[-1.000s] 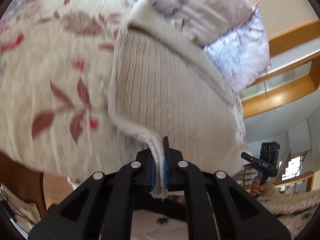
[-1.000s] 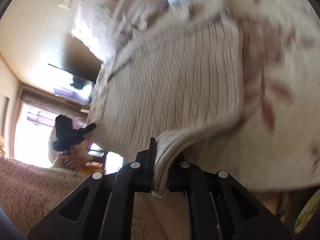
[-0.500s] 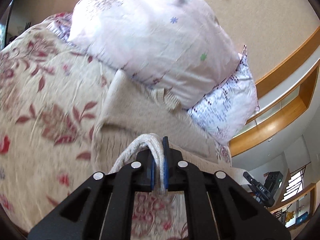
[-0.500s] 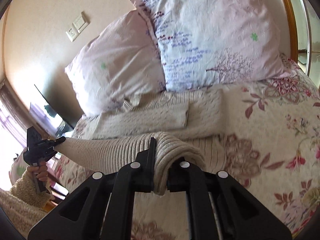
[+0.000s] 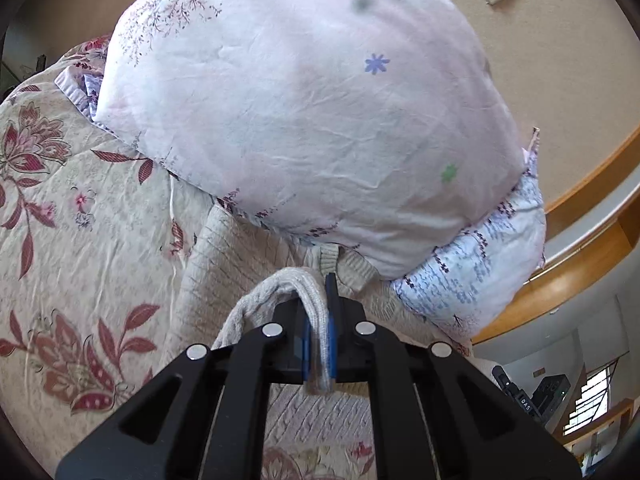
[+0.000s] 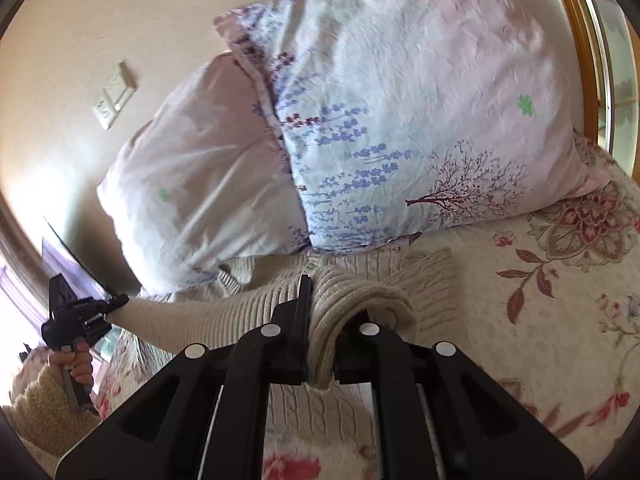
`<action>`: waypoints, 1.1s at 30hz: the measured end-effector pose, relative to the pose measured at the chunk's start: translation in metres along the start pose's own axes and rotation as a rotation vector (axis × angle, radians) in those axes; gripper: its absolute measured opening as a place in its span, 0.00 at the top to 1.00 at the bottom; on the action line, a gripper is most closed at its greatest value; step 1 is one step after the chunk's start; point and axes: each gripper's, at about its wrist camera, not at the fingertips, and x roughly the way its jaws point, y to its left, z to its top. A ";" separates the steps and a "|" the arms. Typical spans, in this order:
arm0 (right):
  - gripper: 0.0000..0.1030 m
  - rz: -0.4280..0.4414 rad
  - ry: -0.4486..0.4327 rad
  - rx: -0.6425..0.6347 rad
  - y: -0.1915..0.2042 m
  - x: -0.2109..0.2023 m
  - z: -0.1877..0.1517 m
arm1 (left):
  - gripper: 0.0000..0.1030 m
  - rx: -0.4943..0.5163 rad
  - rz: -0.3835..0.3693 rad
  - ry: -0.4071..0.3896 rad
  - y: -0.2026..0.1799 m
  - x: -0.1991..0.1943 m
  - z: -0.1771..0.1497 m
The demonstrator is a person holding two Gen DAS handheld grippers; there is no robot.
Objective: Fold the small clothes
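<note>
Both tools [image 5: 319, 312] [image 6: 322, 320] clamped on cream sweater [image 6: 224, 312] over floral bedspread [image 5: 80, 248], pillows [image 5: 304, 112] against beige wall [image 6: 80, 20].

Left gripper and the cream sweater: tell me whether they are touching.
Touching. The left wrist view shows the left gripper shut on a fold of the cream sweater, the knit pinched between its blue pads.

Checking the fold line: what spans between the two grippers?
In the right wrist view, the cream sweater's ribbed hem stretches from the right gripper to the left gripper.
</note>
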 end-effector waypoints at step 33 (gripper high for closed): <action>0.55 -0.264 0.181 0.195 -0.066 0.037 -0.021 | 0.50 0.152 0.263 0.090 0.017 0.033 -0.013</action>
